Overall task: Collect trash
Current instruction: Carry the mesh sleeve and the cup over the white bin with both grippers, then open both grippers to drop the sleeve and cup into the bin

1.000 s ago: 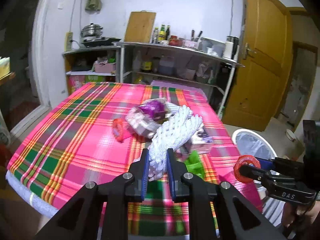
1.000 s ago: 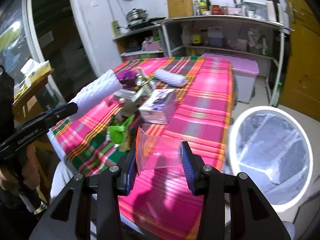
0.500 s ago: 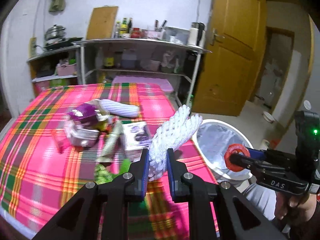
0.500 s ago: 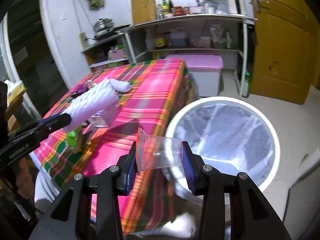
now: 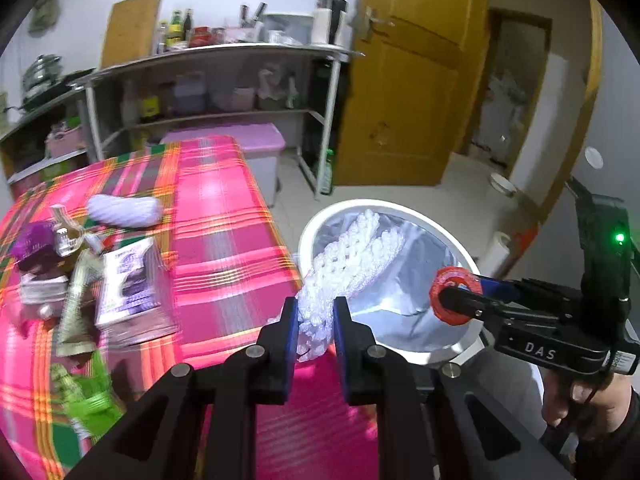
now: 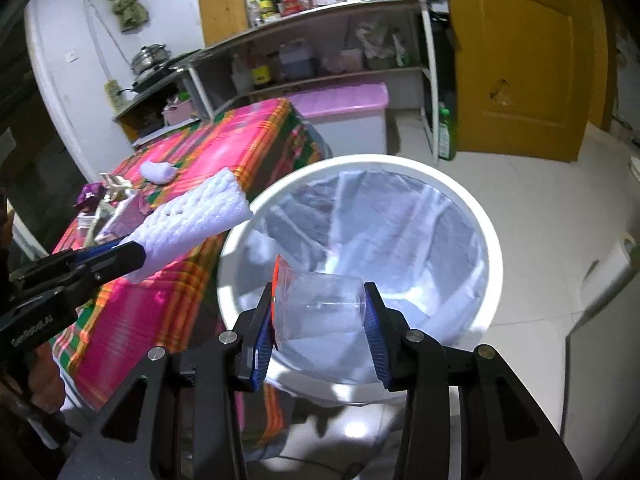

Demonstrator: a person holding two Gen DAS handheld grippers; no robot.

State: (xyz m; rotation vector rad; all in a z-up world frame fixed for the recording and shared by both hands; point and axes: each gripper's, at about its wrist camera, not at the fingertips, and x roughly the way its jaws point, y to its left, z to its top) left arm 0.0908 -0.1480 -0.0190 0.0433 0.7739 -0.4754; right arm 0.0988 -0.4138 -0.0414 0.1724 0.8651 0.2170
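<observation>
Foam net and plastic cup held at the lined bin

White foam net pinched at its lower end, tip over white bin; clear red-rimmed cup held sideways above the liner. Wrappers, second foam net on surface.

Pink, green and orange plaid tablecloth; white foam net; clear cup with orange-red rim; white-rimmed bin with translucent grey liner; purple wrapper; yellow-brown door.

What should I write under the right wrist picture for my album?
Right tool holds a clear plastic cup over the white trash bin.
</observation>
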